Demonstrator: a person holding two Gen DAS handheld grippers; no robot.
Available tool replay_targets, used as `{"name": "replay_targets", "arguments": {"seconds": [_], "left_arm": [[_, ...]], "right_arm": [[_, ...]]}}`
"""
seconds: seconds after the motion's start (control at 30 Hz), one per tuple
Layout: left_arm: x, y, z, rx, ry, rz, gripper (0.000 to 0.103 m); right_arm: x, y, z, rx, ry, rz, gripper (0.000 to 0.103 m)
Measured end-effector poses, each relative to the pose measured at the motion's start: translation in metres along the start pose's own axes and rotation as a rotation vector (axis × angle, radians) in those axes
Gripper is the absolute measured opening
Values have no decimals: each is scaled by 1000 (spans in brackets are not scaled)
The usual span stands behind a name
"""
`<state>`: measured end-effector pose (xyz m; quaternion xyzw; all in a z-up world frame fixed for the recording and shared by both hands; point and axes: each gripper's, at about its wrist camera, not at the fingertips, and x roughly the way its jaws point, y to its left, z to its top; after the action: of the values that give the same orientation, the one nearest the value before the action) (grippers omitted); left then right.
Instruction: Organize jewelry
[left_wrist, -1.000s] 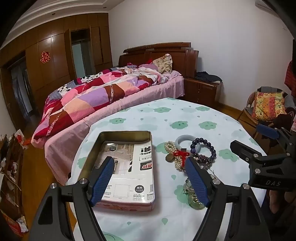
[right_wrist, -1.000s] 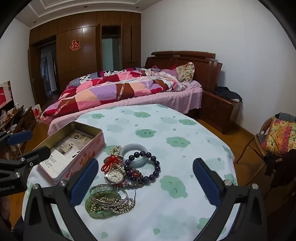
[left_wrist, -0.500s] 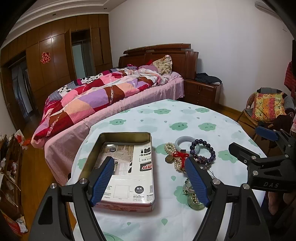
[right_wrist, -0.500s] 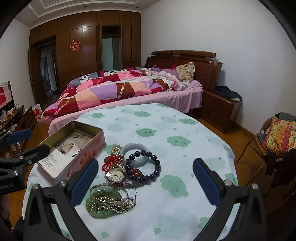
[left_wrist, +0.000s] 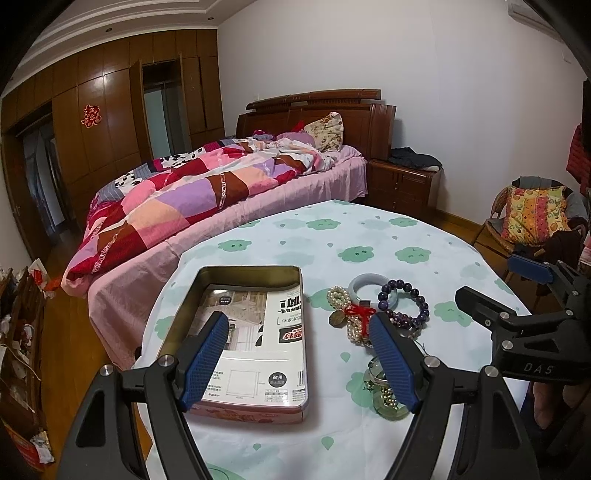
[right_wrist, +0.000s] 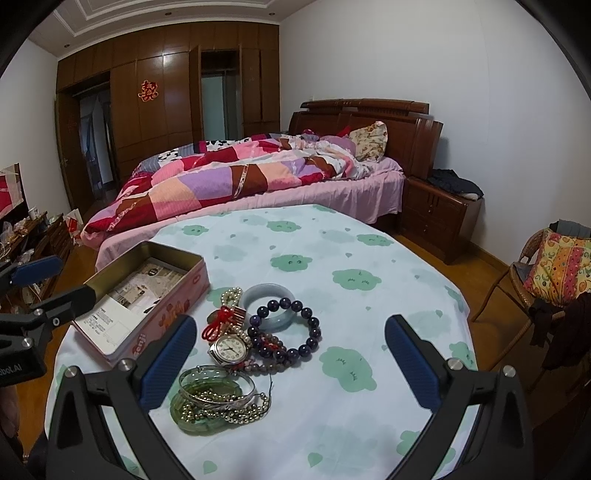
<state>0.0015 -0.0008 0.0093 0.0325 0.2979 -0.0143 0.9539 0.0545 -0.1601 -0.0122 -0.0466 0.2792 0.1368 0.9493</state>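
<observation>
I see almost nothing changed over the last second: both views have only drifted a touch, so I read this as the lull before the first pick, with nothing sorted yet. Ahead of both claws spreads the round table (right_wrist: 369, 236) in its cloud-print cloth. The open tin (left_wrist: 255, 332) lies under and just ahead of my left gripper (left_wrist: 299, 365), whose jaws stand wide with nothing between them; only a printed sheet lines the tin. My right gripper (right_wrist: 291, 362) is equally wide and empty, and the jewelry heap sits between its fingers, towards the left one. In that heap: the dark bead bracelet (right_wrist: 291, 330) overlapping the pale jade bangle (right_wrist: 269, 306), the silver bangles (right_wrist: 218, 387) on a green piece nearest the claw, then the watch (right_wrist: 229, 348) in the middle.
</observation>
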Motion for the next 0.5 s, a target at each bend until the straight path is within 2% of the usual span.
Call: {"name": "replay_targets", "arguments": {"seconds": [0.5], "left_arm": [[3,2,-4,-1,2,-7,78]], "right_arm": [[1,0,-1,1,5,2,103]]}}
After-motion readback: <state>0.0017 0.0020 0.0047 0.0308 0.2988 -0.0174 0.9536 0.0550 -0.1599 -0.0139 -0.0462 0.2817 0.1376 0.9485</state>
